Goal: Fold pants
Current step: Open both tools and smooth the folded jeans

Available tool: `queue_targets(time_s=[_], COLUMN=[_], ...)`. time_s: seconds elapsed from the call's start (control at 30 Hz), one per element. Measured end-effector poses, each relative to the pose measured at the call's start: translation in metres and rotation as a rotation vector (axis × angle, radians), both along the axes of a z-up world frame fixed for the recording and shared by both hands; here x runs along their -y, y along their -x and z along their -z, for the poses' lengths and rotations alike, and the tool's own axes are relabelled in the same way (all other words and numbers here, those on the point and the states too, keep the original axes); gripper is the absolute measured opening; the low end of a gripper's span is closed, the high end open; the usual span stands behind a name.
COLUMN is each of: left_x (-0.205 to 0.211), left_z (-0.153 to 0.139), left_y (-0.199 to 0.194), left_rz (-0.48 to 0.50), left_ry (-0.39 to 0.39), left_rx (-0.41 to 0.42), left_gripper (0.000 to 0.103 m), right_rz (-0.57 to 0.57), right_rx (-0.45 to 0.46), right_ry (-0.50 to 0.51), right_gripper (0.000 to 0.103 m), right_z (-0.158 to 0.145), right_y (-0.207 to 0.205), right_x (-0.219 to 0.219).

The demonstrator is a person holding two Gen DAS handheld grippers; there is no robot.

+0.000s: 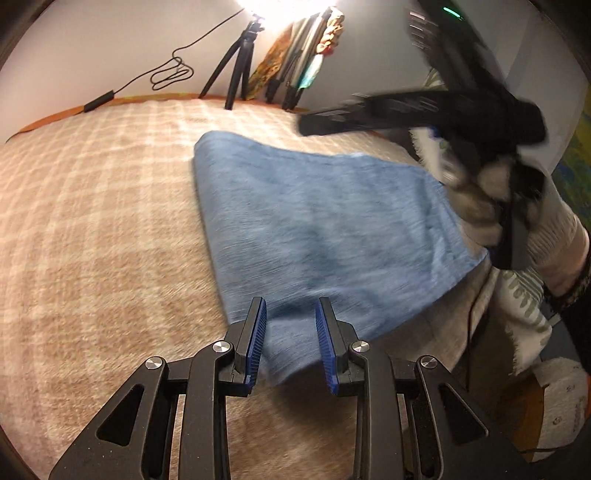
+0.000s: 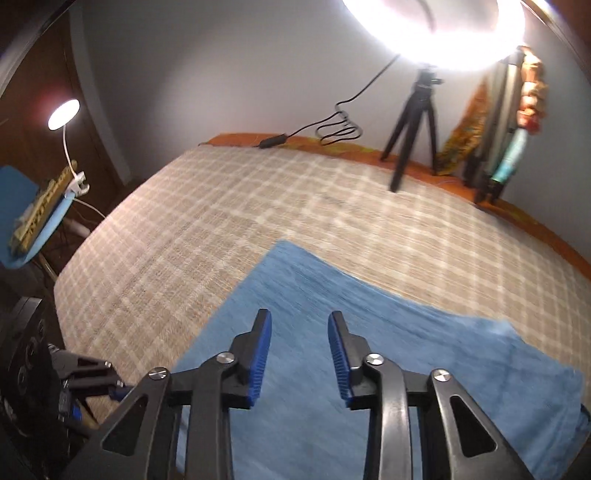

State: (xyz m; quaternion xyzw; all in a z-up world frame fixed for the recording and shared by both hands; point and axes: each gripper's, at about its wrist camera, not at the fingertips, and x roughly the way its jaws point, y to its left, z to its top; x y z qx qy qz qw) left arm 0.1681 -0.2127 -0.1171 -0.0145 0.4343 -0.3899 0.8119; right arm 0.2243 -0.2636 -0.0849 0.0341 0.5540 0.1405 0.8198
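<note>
The blue pants (image 1: 317, 229) lie folded into a flat wedge on the checked beige blanket (image 1: 92, 221). My left gripper (image 1: 290, 310) is open, its fingers either side of the pants' near corner, holding nothing. In the left wrist view my right gripper (image 1: 369, 114), blurred, hovers above the far right side of the pants. In the right wrist view my right gripper (image 2: 300, 323) is open and empty above the middle of the pants (image 2: 388, 350). The left gripper (image 2: 81, 373) shows at the lower left there.
A black tripod (image 2: 413, 122) with a bright ring light (image 2: 436, 33), a coiled cable (image 2: 338, 129) and standing patterned items (image 2: 509, 129) line the bed's far edge. A desk lamp (image 2: 64, 114) and blue chair (image 2: 22, 206) stand left of the bed.
</note>
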Motion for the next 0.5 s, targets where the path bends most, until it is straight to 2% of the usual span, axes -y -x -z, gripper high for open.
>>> queue_targets(time_s=[0.2,0.33,0.5], left_x=[-0.013,-0.02,-0.036], left_z=[0.004,0.006,0.012], left_y=[-0.002,-0.004,-0.014], left_rz=[-0.004,-0.007,-0.038], left_ry=[0.034,0.067,0.151], left_rx=[-0.022,-0.054,-0.128], left_gripper=[0.026,0.026,0.026], right_rz=[-0.061,-0.062,-0.052], right_rx=[-0.065,-0.106,-0.146], right_ry=[0.032,0.051,0.072], right_gripper=[0.025,0.022,0.021], right_z=[0.04,0.062,0.083], right_y=[-0.046,-0.068,-0.081], right_x=[-0.04,-0.053,-0.059])
